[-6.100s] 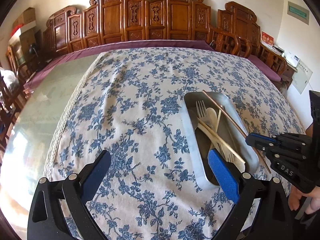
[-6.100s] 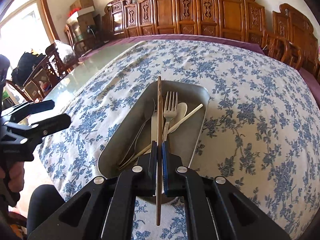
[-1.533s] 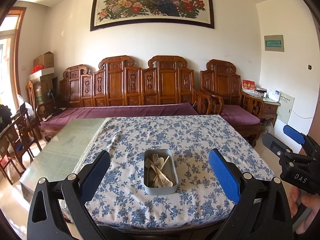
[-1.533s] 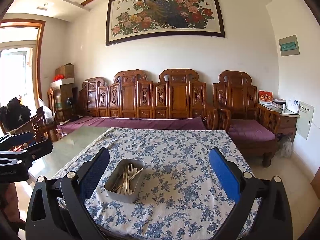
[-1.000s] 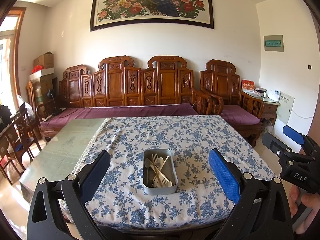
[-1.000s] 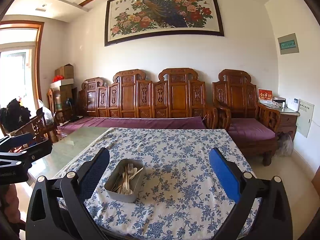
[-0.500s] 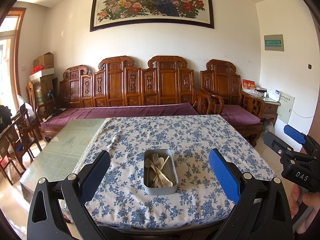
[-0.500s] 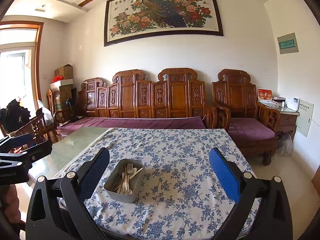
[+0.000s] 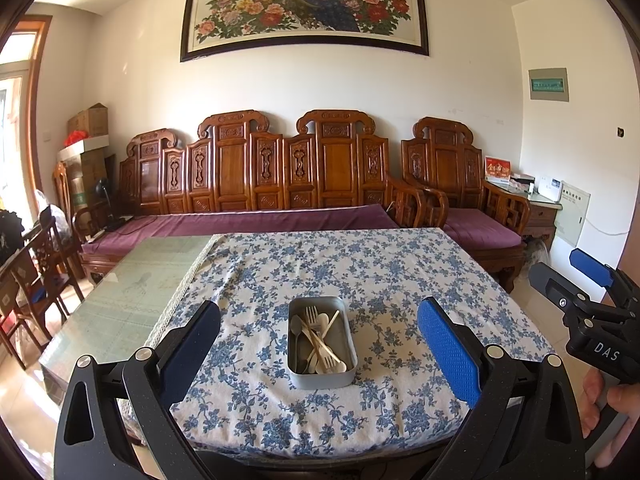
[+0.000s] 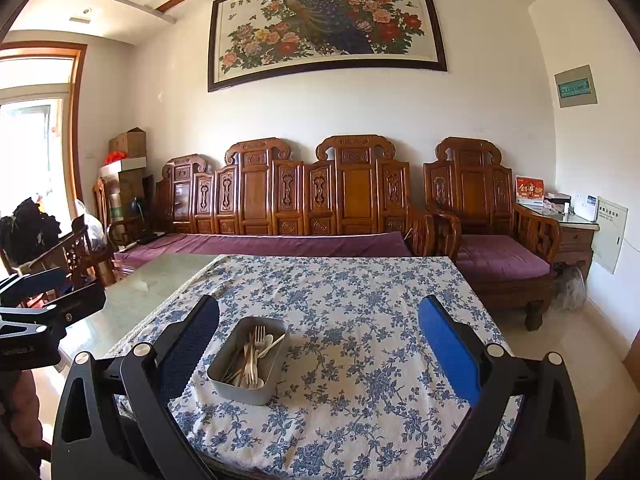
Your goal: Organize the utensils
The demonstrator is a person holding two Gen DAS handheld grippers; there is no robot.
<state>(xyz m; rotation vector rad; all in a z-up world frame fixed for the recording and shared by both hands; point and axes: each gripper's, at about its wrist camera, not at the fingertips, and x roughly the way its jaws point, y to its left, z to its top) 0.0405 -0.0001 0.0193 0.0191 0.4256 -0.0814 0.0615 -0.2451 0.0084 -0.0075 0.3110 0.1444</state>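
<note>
A grey metal tray (image 9: 322,378) (image 10: 256,394) sits near the front of the floral tablecloth (image 9: 380,276) (image 10: 360,300). Inside it lie several utensils (image 9: 318,340) (image 10: 252,354): forks, spoons and pale chopsticks, loosely crossed. My left gripper (image 9: 320,344) hangs well back from the table, open and holding nothing. Equally wide open and bare is my right gripper (image 10: 320,344), also held back from the table edge. In the left wrist view the right gripper (image 9: 588,280) shows at the right edge, held by a hand (image 9: 612,408). The left gripper (image 10: 44,300) appears at the left edge of the right wrist view.
The table's left part is bare glass (image 9: 132,292) (image 10: 148,292). Behind it runs a carved wooden bench with purple cushions (image 9: 256,220) (image 10: 280,244), and an armchair (image 9: 472,216) (image 10: 492,240) stands at the right. Dark chairs (image 9: 36,280) stand at the left.
Earlier my right gripper was shut on a chopstick over the tray; now both grippers are open, empty and pulled far back. Over the last second nothing has visibly moved.
</note>
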